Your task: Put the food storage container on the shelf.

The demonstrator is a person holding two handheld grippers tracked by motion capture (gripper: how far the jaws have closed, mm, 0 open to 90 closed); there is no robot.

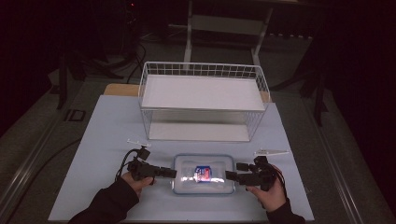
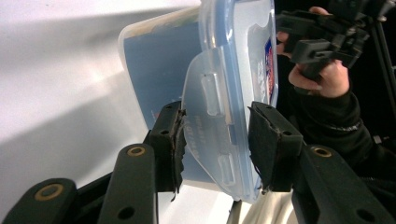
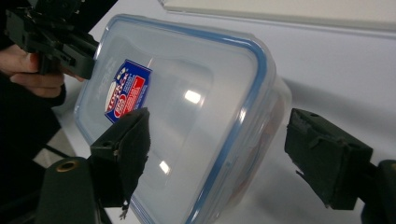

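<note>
The clear rectangular plastic container with a blue-rimmed lid point(image 1: 204, 174) lies on the tabletop point(image 1: 107, 135) between both, its end flap pinched by the left hand-held gripper point(image 2: 215, 140), the right hand-held gripper point(image 3: 217, 156) spread around its other end.

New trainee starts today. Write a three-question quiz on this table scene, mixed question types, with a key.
1. True or false: the left gripper is clamped on the end flap of the clear lidded container.
2. What stands behind the container? A) a white wire basket B) a cardboard box C) a metal pot
3. Are the pads of the right gripper pressing on the container?

Key: 1 true; 2 A; 3 no, its jaws straddle the container's end with a gap at the right pad.
</note>
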